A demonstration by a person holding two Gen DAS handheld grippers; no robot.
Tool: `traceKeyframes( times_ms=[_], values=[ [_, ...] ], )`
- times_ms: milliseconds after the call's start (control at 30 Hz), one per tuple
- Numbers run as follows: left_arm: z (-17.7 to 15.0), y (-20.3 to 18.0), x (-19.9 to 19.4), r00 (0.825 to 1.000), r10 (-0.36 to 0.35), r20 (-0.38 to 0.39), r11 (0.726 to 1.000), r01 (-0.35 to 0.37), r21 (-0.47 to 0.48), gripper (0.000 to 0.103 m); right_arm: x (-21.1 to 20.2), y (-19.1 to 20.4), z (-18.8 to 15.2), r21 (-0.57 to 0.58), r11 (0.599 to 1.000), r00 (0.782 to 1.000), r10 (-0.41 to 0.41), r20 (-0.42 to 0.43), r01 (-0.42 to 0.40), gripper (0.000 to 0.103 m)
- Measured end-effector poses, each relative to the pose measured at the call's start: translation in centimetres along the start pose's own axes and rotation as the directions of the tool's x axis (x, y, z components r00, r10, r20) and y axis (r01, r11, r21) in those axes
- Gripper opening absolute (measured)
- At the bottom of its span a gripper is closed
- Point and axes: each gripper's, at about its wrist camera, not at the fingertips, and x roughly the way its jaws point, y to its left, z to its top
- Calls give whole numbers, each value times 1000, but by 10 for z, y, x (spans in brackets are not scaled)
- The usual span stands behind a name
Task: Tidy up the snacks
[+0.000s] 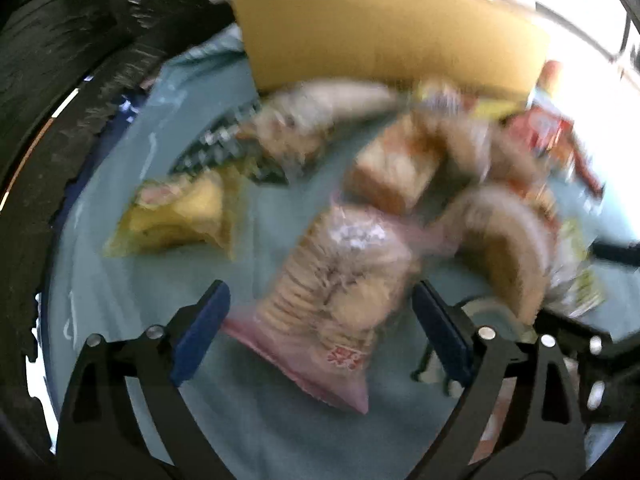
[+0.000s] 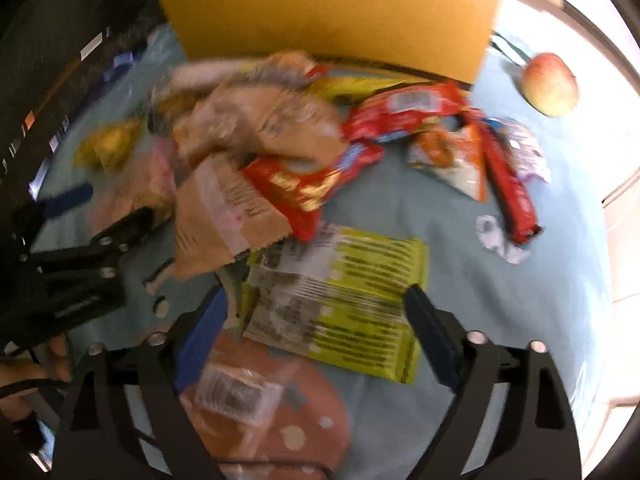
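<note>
I hold both grippers wide and empty above snacks heaped on the blue surface [image 1: 120, 280]: left gripper [image 1: 320, 336] straddles a pink biscuit bag [image 1: 332, 288], right gripper [image 2: 316, 336] a green packet [image 2: 344, 312], ready for the cardboard box [image 2: 332, 16].

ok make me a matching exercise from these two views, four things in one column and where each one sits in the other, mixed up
Things:
1. apple
2. cardboard box
3. yellow-green packet
4. pink-edged cracker bag

Places:
A. between the open jaws of the left gripper
B. at the far edge of the blue cloth, behind the snack pile
C. alone on the cloth, to the right of the box
D. between the open jaws of the right gripper

Pairs: 1-C, 2-B, 3-D, 4-A
</note>
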Motion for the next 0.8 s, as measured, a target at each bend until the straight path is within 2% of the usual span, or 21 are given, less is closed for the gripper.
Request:
traceKeyframes(
  times_ms=[67,100,133,167,233,433,533,600,700,800],
  values=[
    [-3,1,1,1000,3,7,1000,-4,12,94,5,6,0,-39,998,999,-39,-2,39,101],
    [-4,4,0,1000,-14,4,1000,14,1,92,5,2,0,-26,999,999,-42,-1,42,94],
    [-4,5,-1,1000,-30,-1,1000,30,-2,84,5,0,1,-18,999,999,-36,-5,36,89],
    [-4,4,-4,999,-52,3,999,52,9,72,4,-2,1,-22,999,1000,-25,-7,25,87],
    [-5,0,-9,998,-65,10,997,65,36,58,3,-3,1,-55,998,1000,-15,-17,14,86],
    [-18,-3,-22,993,-117,13,993,117,3,56,-17,-6,-14,-77,997,999,33,15,-32,66],
    [-26,-4,-27,991,-134,14,991,134,-14,55,-22,-7,-17,-69,995,997,78,19,-77,61],
    [-28,-3,-29,989,-145,12,989,145,-22,55,-30,-21,-26,-45,992,993,115,20,-114,61],
    [-30,-6,-29,989,-149,-5,989,149,-14,55,-32,-31,-33,-12,984,984,180,16,-180,68],
    [-30,-8,-29,990,-139,-7,990,139,-4,56,-33,-52,-40,88,986,990,144,2,-144,80]
  ],
)
